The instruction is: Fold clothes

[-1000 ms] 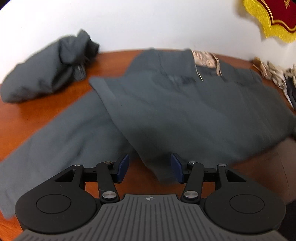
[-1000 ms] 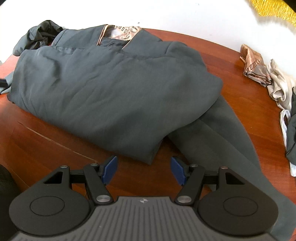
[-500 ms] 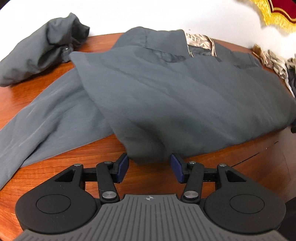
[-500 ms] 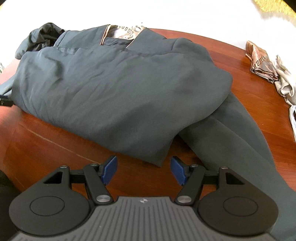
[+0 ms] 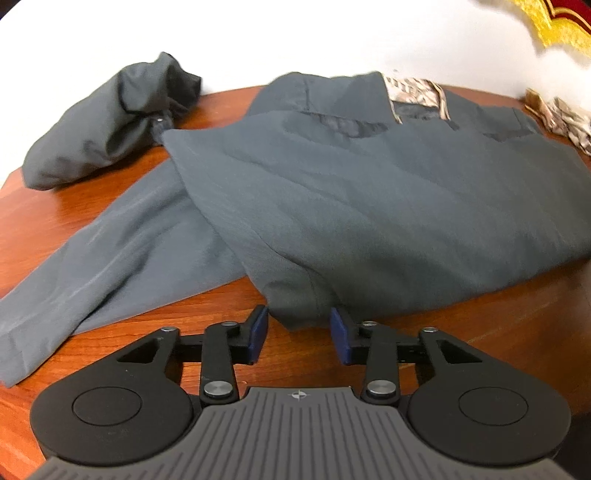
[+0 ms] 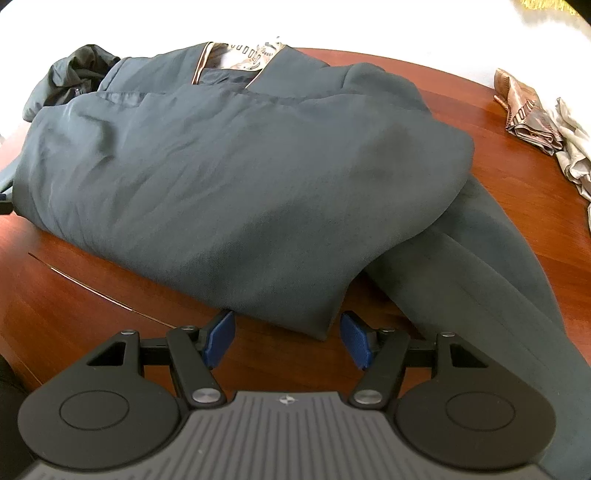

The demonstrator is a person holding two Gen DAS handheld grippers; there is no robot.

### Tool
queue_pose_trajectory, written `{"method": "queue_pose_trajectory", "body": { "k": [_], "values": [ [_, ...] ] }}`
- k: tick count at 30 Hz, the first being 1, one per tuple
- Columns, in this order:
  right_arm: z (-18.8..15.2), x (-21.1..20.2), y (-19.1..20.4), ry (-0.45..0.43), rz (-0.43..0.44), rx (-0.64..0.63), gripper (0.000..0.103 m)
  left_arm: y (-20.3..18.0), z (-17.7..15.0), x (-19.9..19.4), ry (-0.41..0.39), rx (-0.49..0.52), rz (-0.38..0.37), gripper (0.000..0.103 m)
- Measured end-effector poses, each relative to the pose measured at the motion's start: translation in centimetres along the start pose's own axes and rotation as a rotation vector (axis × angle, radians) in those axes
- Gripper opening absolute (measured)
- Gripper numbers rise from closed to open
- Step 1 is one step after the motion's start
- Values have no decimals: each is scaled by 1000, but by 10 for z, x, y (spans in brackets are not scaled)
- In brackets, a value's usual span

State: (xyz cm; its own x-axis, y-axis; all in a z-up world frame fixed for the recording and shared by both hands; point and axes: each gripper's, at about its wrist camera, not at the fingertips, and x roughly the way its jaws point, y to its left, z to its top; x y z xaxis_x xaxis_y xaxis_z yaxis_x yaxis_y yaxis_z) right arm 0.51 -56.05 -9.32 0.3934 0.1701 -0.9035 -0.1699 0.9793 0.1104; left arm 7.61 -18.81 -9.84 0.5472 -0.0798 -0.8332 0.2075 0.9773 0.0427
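Observation:
A dark grey jacket [image 5: 369,206] lies on the wooden table [image 5: 480,332], its patterned lining showing at the collar and one sleeve [image 5: 110,258] stretched out to the left. My left gripper [image 5: 299,332] is low over the jacket's near left corner. Its jaws are closing, the corner of cloth sits between the blue pads, and I see no firm pinch. In the right wrist view the jacket [image 6: 240,184] fills the middle. My right gripper [image 6: 288,336] stands open astride the near right hem corner, beside the other sleeve [image 6: 480,277].
A second dark garment [image 5: 103,133] is bunched at the table's far left. Patterned brown and pale cloths [image 6: 528,110] lie at the far right edge. A red cloth with gold fringe [image 5: 554,22] hangs on the white wall. A thin scratch line [image 6: 92,291] crosses the bare wood.
The left gripper has slid up to the jacket's near corner and its jaws have narrowed around it. The right gripper has sunk closer to the hem corner, jaws unchanged.

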Motion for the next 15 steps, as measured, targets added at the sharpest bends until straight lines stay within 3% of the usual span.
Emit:
{"method": "queue_pose_trajectory", "body": {
  "k": [6,15],
  "values": [
    [3,4,1,9,5,-19,70,-8,2,-1,-5,50,42,32],
    [4,7,2,20,11,-31,70,-20,6,8,33,144,31,32]
  ]
}}
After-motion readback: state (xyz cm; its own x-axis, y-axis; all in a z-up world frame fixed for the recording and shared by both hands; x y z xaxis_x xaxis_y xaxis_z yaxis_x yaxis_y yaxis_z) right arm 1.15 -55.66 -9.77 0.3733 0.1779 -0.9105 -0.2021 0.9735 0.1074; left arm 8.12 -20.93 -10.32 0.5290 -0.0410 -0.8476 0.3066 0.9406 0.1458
